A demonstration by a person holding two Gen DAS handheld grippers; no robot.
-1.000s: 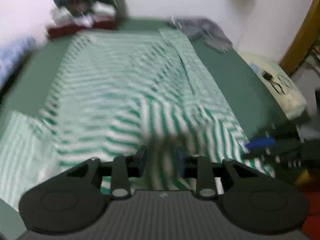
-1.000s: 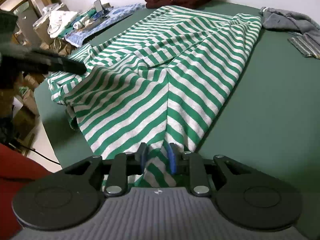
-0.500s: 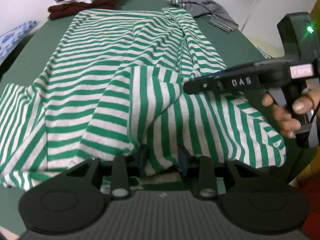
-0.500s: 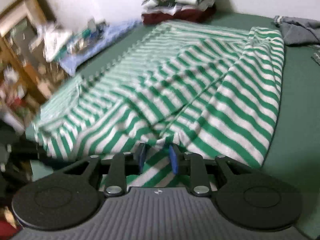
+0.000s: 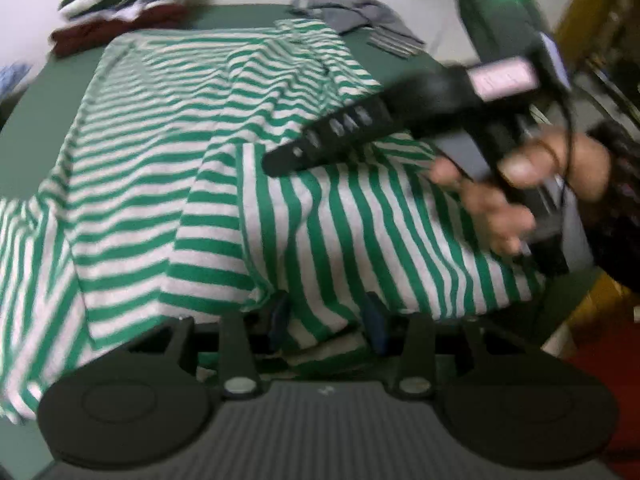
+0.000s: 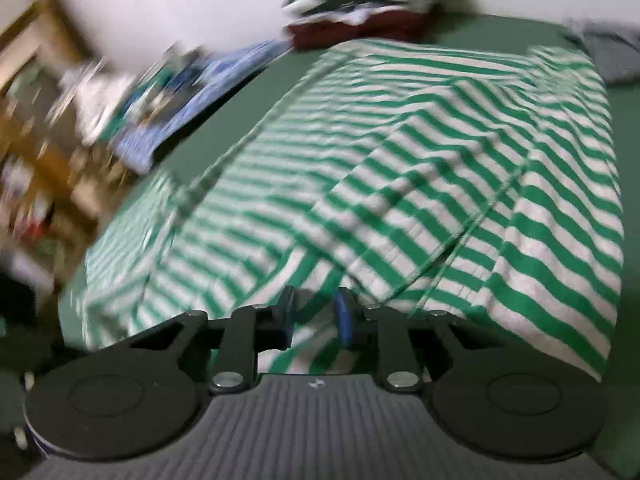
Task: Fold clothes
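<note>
A green-and-white striped shirt (image 5: 168,132) lies spread over the green table (image 5: 36,120), its near part lifted and doubled over the rest. At the bottom of the left wrist view, my left gripper (image 5: 326,320) is shut on a bunch of the shirt's near edge. My right gripper (image 6: 315,316) is shut on another part of that edge, and the striped shirt (image 6: 460,168) drapes away from it in a raised fold. From the side in the left wrist view, the right gripper (image 5: 280,162) shows blurred above the shirt, held by a hand (image 5: 520,184).
A stack of folded clothes (image 5: 120,12) sits at the table's far end, also the stack of folded clothes (image 6: 360,4). A grey garment (image 5: 352,12) lies at the far right corner. A blue patterned cloth (image 6: 192,92) and cluttered shelves (image 6: 36,152) stand left of the table.
Both grippers have lifted the shirt's near edge and carried it forward over the body. The right gripper has swung in over the shirt, and its view has turned and blurred.
</note>
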